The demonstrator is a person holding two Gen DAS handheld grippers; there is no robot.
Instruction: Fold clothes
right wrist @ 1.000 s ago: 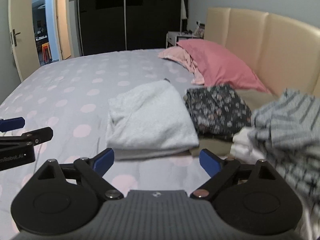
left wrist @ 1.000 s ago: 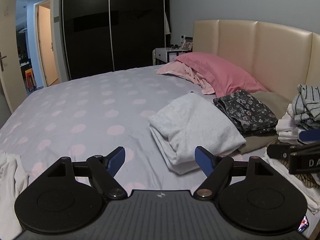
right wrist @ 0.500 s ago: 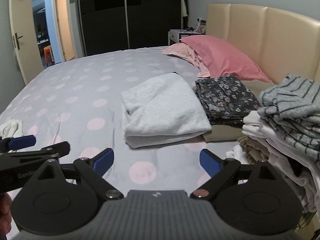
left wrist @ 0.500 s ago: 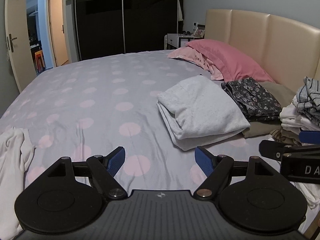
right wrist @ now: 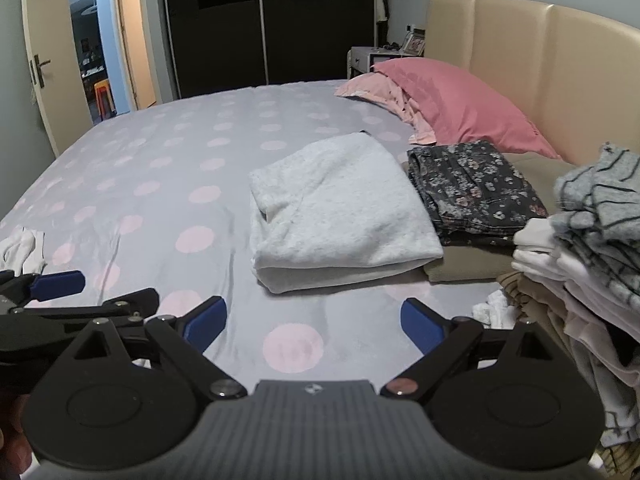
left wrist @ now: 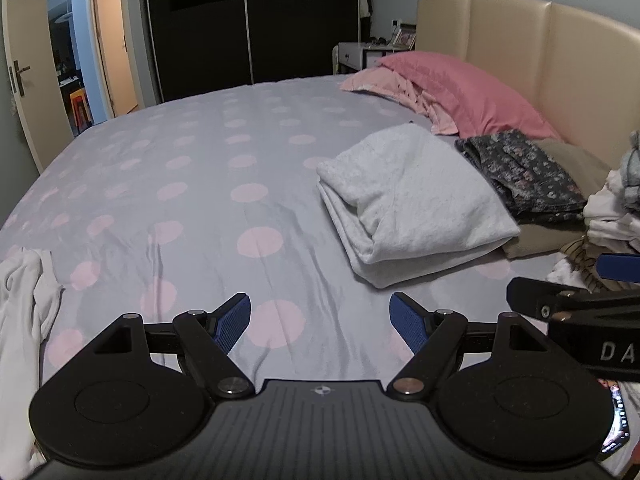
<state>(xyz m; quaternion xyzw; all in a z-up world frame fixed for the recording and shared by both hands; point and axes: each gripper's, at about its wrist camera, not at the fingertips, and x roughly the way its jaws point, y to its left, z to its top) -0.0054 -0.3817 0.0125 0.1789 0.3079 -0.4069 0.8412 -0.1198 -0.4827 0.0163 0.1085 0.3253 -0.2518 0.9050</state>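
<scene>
I have my left gripper [left wrist: 320, 316] spread wide with nothing between its blue pads, hovering over the polka-dot bedsheet [left wrist: 200, 184], and my right gripper [right wrist: 313, 320] is just as wide and just as empty, close beside it on the right. Straight ahead of both lies one folded white sweater [right wrist: 340, 212], flat on the sheet with its thick folded edge facing me. Touching its far right side is one folded dark floral garment [right wrist: 476, 192], stacked on a folded beige piece [right wrist: 464, 268] whose edge sticks out underneath. At my right edge stands one tall pile of clothes [right wrist: 592, 248], topped by a grey striped top [right wrist: 600, 192]; it crowds the right gripper, so I have little room on that side. To the left the sheet runs wide and bare up to the far edge of the bed, which gives me plenty of space to work. One crumpled white garment [left wrist: 24, 312] sits at the near left edge, just beside my left gripper. Two pink pillows [left wrist: 452, 96] lean at the beige headboard [left wrist: 560, 60], well beyond the folded things. Behind the bed I see a dark wardrobe [left wrist: 248, 20], one small nightstand [left wrist: 356, 56] and an open door [left wrist: 24, 80].
</scene>
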